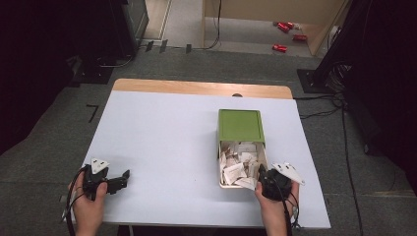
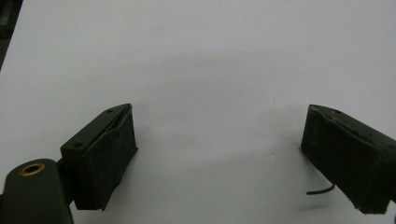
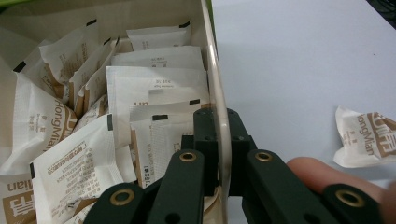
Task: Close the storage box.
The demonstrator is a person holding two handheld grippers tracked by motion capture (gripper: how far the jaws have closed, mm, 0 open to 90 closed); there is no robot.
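R gripper (image 3: 218, 140) clamped on box (image 3: 215, 70) wall, L gripper (image 2: 219, 154) jaws apart, idle on table (image 1: 162, 137); pulling may tip box, spill sachets (image 3: 156, 74).

The green lid (image 1: 240, 126) hides the box's far half, and the loose sachet (image 3: 366, 137) is cut off at the frame's edge.

Red objects (image 1: 286, 35) lie scattered on the floor beyond the table (image 1: 162, 142)
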